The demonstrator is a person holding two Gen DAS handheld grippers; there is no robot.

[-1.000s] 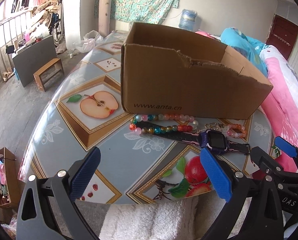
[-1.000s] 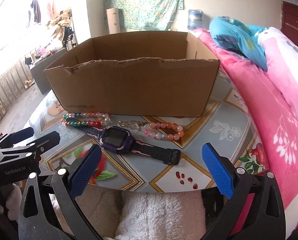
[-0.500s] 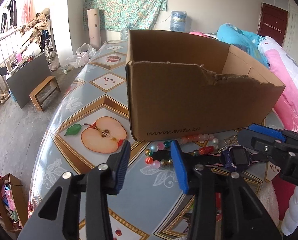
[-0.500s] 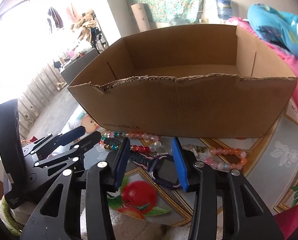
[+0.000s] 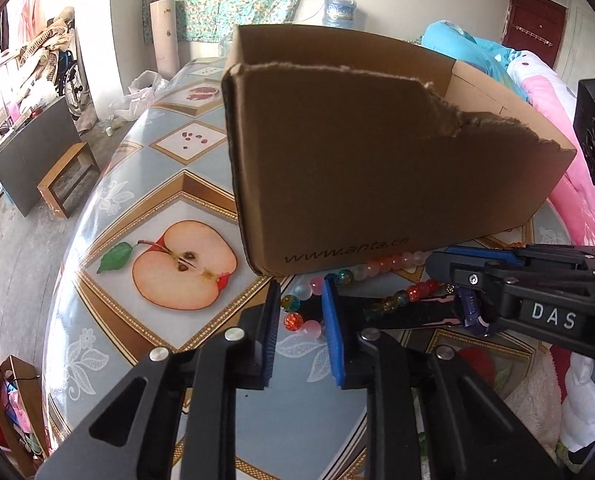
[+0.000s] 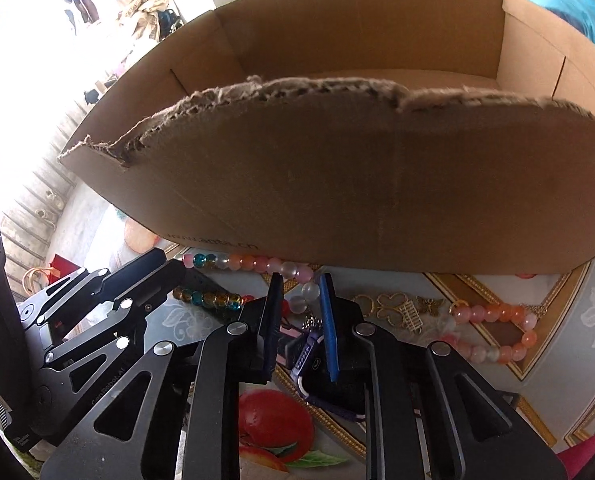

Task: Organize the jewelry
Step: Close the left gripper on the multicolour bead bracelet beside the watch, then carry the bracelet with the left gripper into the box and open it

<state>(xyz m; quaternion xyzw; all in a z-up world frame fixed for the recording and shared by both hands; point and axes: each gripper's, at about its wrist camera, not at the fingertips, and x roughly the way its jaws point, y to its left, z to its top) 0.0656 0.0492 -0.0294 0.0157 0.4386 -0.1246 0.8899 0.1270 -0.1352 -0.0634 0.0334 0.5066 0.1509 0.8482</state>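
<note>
Daylight is flooding in from the left side of the room; in the right wrist view the upper left corner is blowing out to pure white. The near wall of the cardboard box (image 6: 377, 192) is sitting in its own shade, dull brown. The glossy table cover (image 5: 109, 264) is throwing a pale sheen. Both fisheye lenses are bending straight edges into curves and vignetting black at the corners. Focus is holding reasonably sharp; the box's torn rim is looking slightly soft up close.
</note>
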